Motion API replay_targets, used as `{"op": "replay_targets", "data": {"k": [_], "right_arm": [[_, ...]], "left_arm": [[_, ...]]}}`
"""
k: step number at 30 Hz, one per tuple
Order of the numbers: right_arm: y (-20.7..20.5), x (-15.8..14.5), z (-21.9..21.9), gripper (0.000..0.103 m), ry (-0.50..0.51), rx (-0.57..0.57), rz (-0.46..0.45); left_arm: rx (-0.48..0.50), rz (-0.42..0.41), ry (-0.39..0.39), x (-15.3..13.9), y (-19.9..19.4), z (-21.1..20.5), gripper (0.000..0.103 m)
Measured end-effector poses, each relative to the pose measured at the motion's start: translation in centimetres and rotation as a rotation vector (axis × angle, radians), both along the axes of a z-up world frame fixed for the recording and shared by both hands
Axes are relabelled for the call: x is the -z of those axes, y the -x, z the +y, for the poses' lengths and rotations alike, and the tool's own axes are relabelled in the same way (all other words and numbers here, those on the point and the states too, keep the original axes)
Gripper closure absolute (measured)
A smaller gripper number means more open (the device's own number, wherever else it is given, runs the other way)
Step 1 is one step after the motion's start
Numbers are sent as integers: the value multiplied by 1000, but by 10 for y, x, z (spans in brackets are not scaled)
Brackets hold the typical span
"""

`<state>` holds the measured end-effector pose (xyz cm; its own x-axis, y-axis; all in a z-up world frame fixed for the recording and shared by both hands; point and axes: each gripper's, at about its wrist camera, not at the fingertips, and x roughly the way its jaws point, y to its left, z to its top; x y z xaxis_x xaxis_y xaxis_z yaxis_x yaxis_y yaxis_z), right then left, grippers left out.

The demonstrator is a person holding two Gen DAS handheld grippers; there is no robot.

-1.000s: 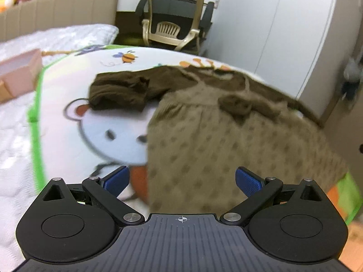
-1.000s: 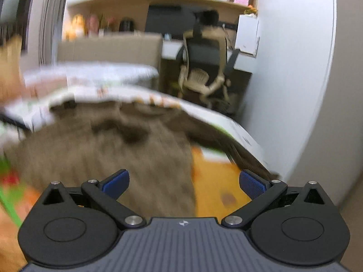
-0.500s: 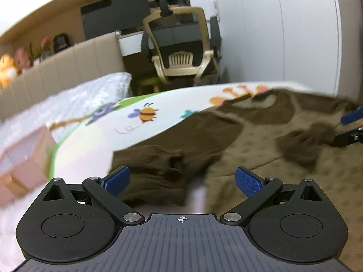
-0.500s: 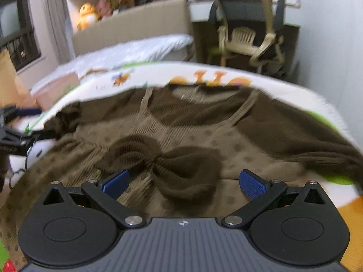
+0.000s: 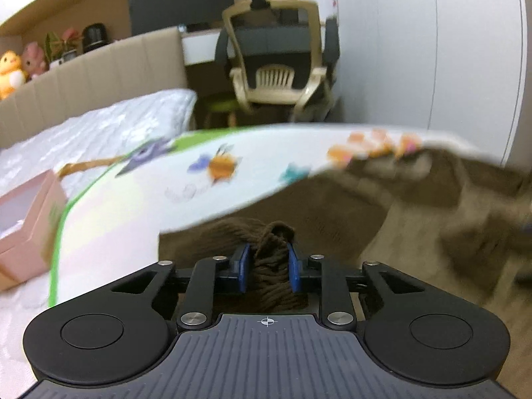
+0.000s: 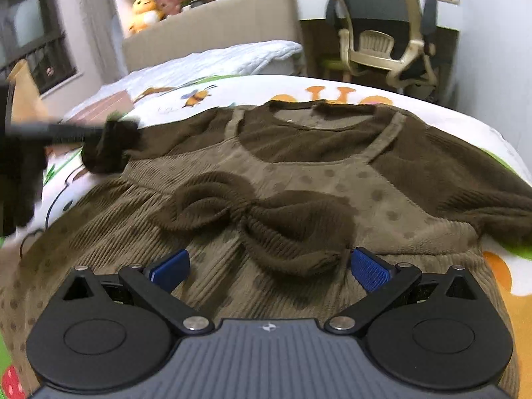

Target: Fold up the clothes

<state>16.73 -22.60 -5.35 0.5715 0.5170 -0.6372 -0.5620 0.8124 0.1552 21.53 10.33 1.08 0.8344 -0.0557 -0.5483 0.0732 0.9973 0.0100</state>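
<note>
A brown dress (image 6: pixel 299 173) with dark knit sleeves, a dotted olive bodice and a dark bow (image 6: pixel 266 216) lies flat on a cartoon-print mat (image 6: pixel 449 123). My left gripper (image 5: pixel 266 267) is shut on the cuff of the dark left sleeve (image 5: pixel 269 252), which bunches up between the blue pads. From the right wrist view the left gripper (image 6: pixel 83 133) shows as a blurred black shape holding that sleeve end (image 6: pixel 109 149). My right gripper (image 6: pixel 269 267) hovers open just over the skirt below the bow, nothing between its fingers.
The mat (image 5: pixel 199 179) covers a bed with a white quilt (image 5: pixel 99 133) and a beige headboard (image 5: pixel 93 76). A pink box (image 5: pixel 26 219) sits at the mat's left edge. An office chair (image 5: pixel 282 63) stands beyond the bed by white wardrobe doors (image 5: pixel 465 50).
My left gripper moved forward onto the left sleeve cuff and shut on it. My right gripper stayed open and came lower and nearer to the bow.
</note>
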Motion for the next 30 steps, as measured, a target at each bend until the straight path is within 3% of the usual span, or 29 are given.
{"op": "replay_targets", "data": {"k": [6,8,10,12,16,20,22,25,27,29,30], "right_arm": [[20,-16,6,0,30,-73,-125],[20,-20,7,0,42,-62,-142],[19,-21,5,0,59,-24,-150],[19,-23,1,0,74,16,-161],[11,-42,-7,1,48,40,-164],[-21,-61,0,24,-70,50,-39],[-46,-60,12,29,-135,60,56],[-78,-43,41,35,-144,95,129],[-96,-27,62,48,-122,111,160],[-104,-14,82,69,-94,86,156],[-105,-12,90,72,-72,81,127]], "left_arm": [[112,-43,348,-40,-25,-22,78],[165,-51,438,-45,-35,-39,66],[191,-58,468,-46,-37,-53,28],[205,-67,476,-45,-34,-60,17],[161,-75,360,-38,-18,-53,9],[81,-52,236,-23,-6,-33,9],[50,-37,202,-16,-2,-23,8],[22,-15,190,-6,7,-7,7],[16,0,184,-1,13,0,7],[21,17,168,3,16,1,6],[24,23,157,5,18,1,6]]}}
